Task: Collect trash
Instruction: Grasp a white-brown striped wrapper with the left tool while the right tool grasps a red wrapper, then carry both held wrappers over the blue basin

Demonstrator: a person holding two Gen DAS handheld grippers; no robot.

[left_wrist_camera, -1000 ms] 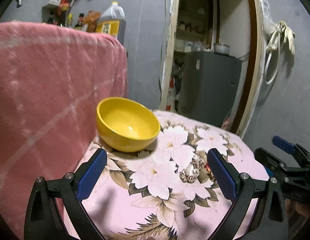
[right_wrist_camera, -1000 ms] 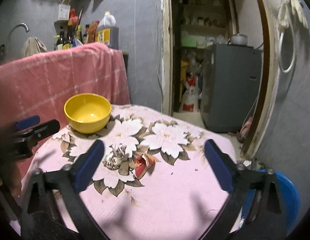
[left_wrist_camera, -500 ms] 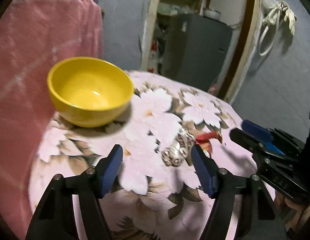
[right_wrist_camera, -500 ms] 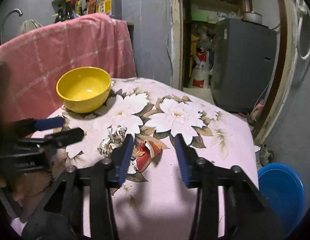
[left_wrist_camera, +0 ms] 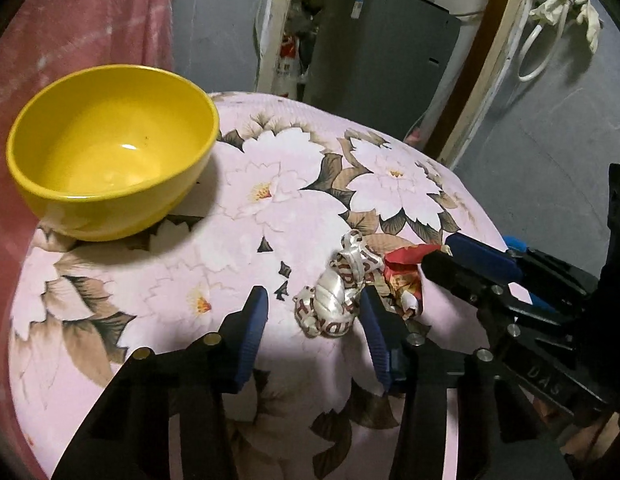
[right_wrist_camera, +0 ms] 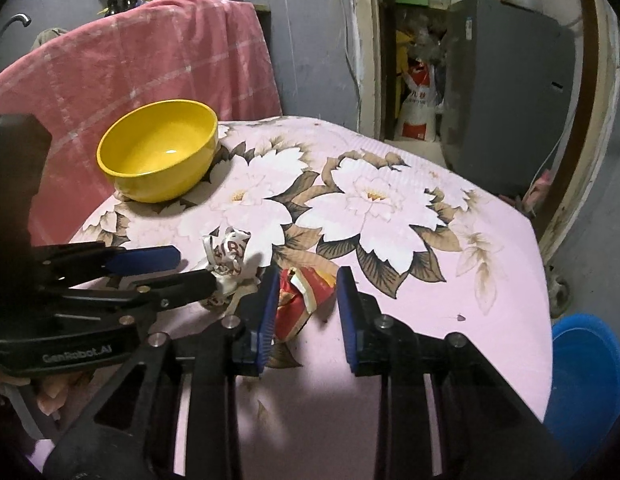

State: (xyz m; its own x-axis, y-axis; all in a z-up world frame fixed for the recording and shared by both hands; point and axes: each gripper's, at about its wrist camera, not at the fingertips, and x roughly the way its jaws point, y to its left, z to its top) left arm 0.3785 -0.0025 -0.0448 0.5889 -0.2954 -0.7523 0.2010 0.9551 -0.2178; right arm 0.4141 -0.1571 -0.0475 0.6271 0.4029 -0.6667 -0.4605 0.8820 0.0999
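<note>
Bowl (left_wrist_camera: 110,160) holds nothing visible.

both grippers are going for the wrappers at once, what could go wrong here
1. The white wrapper and red wrapper lie touching, so the left gripper closing could drag or pinch the red one too.
2. The two grippers are crowded; the right gripper sits beside the left's fingers, so they might collide.
3. Both jaws are open around light, crumpled pieces that may slip out.
</note>
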